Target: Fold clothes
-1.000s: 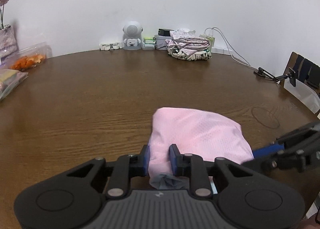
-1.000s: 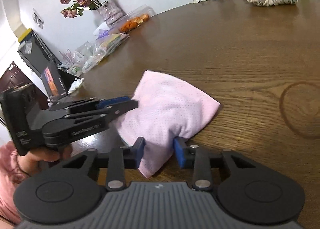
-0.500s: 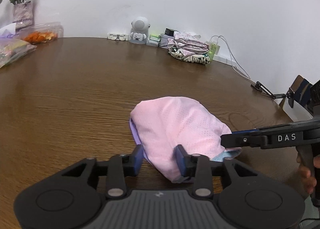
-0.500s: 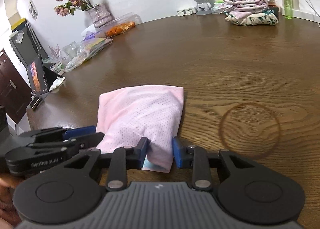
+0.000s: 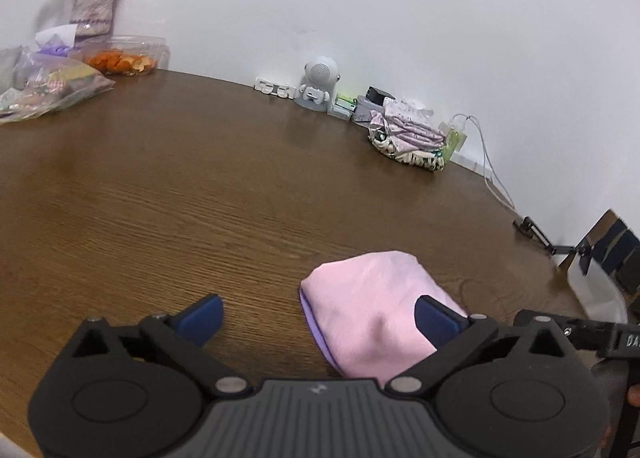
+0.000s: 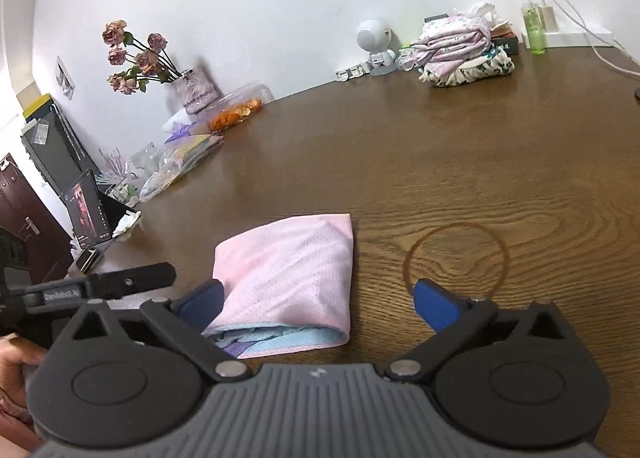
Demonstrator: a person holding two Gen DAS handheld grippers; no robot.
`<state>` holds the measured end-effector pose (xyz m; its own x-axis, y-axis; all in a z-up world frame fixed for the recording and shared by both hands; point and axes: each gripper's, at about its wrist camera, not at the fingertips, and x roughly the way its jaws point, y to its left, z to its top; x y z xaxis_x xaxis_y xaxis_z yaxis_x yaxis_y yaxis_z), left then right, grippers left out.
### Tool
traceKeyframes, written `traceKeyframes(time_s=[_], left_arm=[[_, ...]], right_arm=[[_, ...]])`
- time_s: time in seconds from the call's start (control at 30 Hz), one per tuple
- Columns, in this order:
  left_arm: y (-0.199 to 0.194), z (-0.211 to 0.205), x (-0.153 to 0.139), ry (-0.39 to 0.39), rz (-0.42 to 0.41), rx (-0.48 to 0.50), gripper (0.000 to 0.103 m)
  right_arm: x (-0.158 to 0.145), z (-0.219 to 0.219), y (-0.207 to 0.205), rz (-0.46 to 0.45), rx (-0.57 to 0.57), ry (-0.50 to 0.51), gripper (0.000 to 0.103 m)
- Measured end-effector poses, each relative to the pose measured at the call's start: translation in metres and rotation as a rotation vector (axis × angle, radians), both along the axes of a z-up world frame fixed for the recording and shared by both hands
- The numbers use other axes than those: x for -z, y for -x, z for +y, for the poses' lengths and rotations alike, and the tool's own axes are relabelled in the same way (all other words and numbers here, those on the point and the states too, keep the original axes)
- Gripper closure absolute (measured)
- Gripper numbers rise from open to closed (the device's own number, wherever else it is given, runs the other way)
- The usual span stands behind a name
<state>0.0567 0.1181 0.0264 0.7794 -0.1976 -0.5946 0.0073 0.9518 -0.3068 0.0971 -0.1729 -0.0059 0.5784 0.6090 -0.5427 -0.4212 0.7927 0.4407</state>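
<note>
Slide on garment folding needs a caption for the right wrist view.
Right gripper opening over a folded pink garment lying released on the wooden table.

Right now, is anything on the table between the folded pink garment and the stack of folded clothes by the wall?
Nothing visible. Between the pink garment and the stack of folded clothes lies only bare brown table. The flowers, snack bags and small white robot figure stand off to the side.

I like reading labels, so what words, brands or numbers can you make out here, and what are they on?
"DA", cut off at the picture's edge: on the right gripper.
White lettering on the left gripper: too blurred to read.
White letter blocks by the wall: too small to read.
Small logo mark on each gripper body: no letters.
</note>
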Motion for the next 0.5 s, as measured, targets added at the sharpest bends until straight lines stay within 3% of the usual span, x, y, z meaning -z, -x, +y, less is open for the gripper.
traceKeyframes(time_s=[0.2, 0.5], left_arm=[[-0.006, 0.001, 0.002, -0.021, 0.043, 0.036, 0.001], [-0.021, -0.002, 0.02, 0.056, 0.134, 0.107, 0.006]], right_arm=[[-0.004, 0.009, -0.002, 0.003, -0.01, 0.005, 0.0], [0.006, 0.013, -0.012, 0.022, 0.02, 0.028, 0.0]])
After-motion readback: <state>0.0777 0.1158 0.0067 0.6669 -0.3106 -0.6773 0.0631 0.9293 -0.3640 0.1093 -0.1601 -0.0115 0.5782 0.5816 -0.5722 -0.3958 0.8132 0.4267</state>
